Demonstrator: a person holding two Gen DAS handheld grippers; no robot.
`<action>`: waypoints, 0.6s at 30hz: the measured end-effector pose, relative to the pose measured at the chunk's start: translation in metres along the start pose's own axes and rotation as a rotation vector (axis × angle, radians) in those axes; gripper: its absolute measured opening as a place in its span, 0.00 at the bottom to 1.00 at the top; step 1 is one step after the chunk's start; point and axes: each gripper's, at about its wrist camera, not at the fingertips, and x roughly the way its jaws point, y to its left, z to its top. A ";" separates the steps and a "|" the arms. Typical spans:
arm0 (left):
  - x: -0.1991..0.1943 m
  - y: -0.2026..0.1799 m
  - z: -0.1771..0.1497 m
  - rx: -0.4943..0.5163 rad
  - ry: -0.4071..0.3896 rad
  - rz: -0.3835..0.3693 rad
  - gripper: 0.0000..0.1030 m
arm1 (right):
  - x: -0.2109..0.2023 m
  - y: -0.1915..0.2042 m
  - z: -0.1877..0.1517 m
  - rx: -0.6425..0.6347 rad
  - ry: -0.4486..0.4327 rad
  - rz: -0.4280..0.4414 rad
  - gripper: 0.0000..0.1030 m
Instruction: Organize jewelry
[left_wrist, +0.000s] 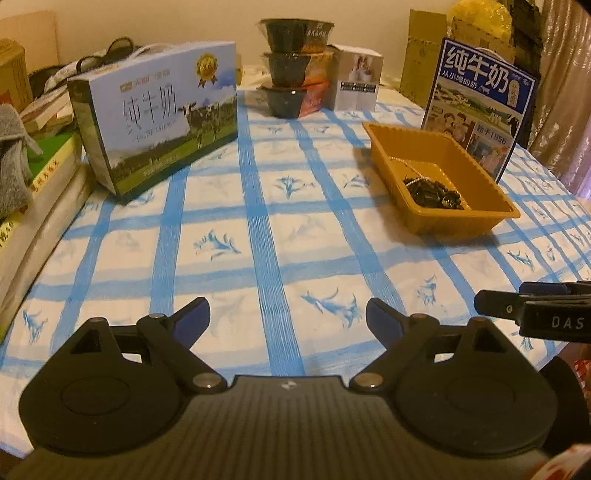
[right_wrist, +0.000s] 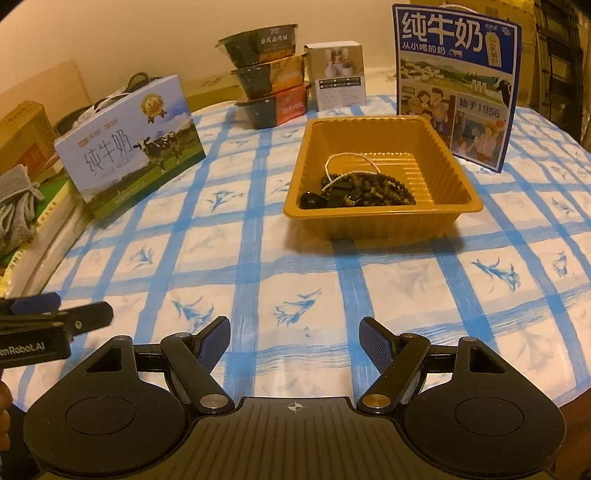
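Left gripper (left_wrist: 288, 314) and right gripper (right_wrist: 294, 334) hover side by side over the near part of a table covered by a blue-and-white checked cloth (right_wrist: 295, 266); both have their jaws spread wide with nothing between the blue pads (right_wrist: 212, 341). Each gripper appears at the edge of the other's view. The jewelry (right_wrist: 364, 186), dark bead strands tangled with a thin silver chain (right_wrist: 352, 160), lies heaped at the near end of a shallow tan plastic tray (right_wrist: 384, 218), well ahead of the grippers and to the right of centre. A dark-blue milk carton (right_wrist: 456, 81) stands upright just behind the tray. A pale-blue milk carton with a cow picture (right_wrist: 129, 144) stands at left. Three stacked black food bowls (right_wrist: 267, 79) and a small white box (right_wrist: 340, 75) stand at the far edge.
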 end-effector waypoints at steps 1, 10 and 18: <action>0.001 -0.001 -0.001 0.001 0.008 0.002 0.88 | 0.000 0.000 0.000 0.002 -0.001 0.005 0.74; 0.005 -0.013 -0.002 0.040 0.038 0.006 0.88 | 0.002 0.001 -0.003 0.000 0.010 0.041 0.74; 0.004 -0.018 -0.002 0.049 0.038 -0.009 0.88 | 0.005 0.002 -0.003 -0.003 0.033 0.044 0.74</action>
